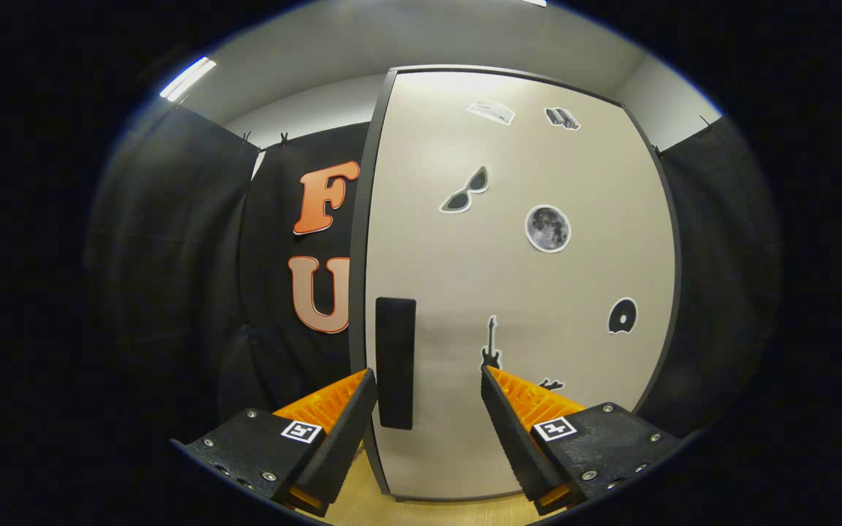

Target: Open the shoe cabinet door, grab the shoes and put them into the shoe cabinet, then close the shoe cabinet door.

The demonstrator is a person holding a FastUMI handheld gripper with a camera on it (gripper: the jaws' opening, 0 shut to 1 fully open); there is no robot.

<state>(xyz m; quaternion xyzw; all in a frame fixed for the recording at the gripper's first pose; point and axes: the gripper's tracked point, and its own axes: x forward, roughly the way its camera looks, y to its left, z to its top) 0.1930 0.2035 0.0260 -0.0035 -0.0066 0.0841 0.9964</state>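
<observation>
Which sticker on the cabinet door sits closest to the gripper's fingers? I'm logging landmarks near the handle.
The guitar sticker, just above one fingertip of the open gripper, beside the black handle. The moon sticker and sunglasses sticker sit higher.

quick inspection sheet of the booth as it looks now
surface: strip of wood floor under the cabinet
job's things: cabinet door shut, dark handle near its left edge; shoes: nothing seen
clutter: stickers on the door, among them sunglasses, a moon and a guitar
grippers: gripper open, fingers apart, handle just ahead between them, not touching
cables: nothing seen
surroundings: black cloth on both sides, ceiling light above
</observation>
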